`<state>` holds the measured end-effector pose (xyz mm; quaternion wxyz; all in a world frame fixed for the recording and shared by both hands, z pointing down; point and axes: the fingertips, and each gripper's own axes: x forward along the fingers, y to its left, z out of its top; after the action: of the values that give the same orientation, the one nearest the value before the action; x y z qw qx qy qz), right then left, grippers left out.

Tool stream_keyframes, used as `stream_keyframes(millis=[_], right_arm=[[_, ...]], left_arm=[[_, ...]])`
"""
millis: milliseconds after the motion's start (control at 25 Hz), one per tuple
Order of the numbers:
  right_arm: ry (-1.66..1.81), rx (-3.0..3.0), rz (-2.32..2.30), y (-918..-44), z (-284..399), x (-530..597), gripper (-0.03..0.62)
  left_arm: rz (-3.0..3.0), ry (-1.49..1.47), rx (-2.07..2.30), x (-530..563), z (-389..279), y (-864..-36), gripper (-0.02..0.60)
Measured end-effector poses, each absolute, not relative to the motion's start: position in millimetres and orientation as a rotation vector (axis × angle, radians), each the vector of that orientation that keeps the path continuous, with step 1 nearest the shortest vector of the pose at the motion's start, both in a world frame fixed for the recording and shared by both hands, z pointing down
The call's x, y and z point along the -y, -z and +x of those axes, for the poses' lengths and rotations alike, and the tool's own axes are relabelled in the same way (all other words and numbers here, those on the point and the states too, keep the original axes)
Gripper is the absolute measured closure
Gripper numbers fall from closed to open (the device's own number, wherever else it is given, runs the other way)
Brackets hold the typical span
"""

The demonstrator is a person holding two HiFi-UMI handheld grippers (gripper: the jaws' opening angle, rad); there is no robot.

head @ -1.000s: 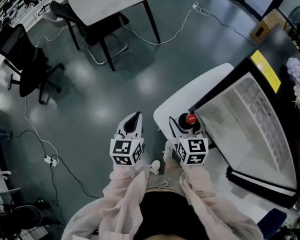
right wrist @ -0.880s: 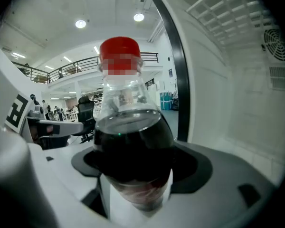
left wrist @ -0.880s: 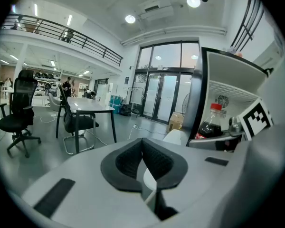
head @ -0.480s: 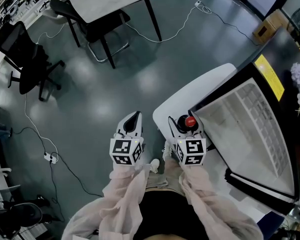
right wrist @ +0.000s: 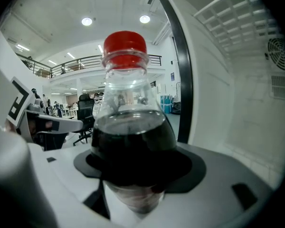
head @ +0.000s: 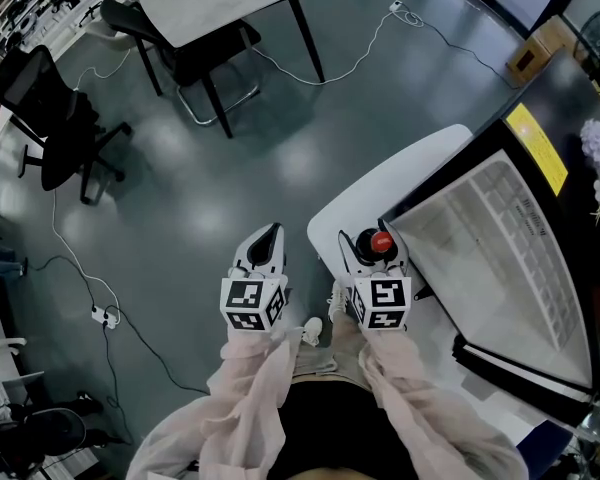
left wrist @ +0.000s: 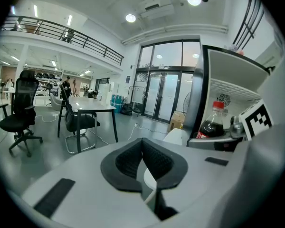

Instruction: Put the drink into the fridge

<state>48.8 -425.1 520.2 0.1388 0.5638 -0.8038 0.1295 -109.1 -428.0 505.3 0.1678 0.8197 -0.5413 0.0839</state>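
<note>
The head view looks steeply down on the floor and the open fridge; the left gripper view faces out toward the table; the right gripper view sits close behind the cola bottle, which all three views share.

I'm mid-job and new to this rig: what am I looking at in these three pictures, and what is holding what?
No robot here: a person wears a head camera and holds a pair of tongs in each hand. The head view looks down on both sleeves and the grey floor. The other two cameras ride on the tongs and look along them. The left gripper has its tongs together, with nothing in them. The right gripper has just been closing its tongs and clasps a drink bottle with a red cap, dark liquid inside. To its right stands the open fridge, white inside with wire shelves. The bottle is not yet in it.
</note>
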Motion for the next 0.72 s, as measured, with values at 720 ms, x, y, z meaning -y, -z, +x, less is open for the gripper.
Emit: stream_keyframes(millis=[720], right_arm=[[-0.383,2.303,1.648,-521,57,403,0.276]], left_arm=[[2.401,-0.224,1.467,422,-86,-499,0.569]])
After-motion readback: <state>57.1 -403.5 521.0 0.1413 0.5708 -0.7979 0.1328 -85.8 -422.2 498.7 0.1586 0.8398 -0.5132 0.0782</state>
